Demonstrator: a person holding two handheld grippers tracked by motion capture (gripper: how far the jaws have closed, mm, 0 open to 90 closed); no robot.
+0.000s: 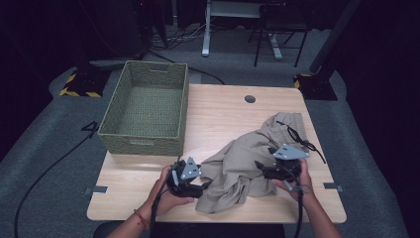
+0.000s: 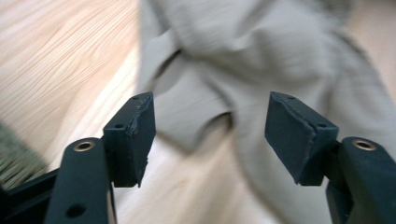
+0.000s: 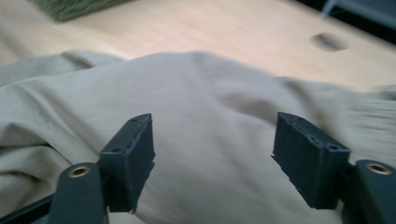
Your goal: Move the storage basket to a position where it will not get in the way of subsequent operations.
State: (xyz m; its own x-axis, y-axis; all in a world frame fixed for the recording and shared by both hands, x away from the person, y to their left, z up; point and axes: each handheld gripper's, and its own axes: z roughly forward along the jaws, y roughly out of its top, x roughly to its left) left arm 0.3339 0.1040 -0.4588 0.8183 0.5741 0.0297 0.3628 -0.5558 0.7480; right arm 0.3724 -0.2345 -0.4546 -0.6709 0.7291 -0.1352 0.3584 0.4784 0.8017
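Both my tongs, left (image 2: 210,135) and right (image 3: 212,158), gape empty over the cloth (image 1: 247,158); I may pinch only a loose fold, letting it slip.

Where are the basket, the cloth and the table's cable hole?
basket (image 1: 145,141): high view, on its near woven wall.
cloth (image 1: 237,163): high view, on the middle of the crumpled fabric.
hole (image 1: 250,99): high view, on the dark round opening near the table's far edge.

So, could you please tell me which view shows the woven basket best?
The high view: the whole green woven basket sits open on the table's left. The left gripper view catches a blurred corner; the right gripper view an edge.
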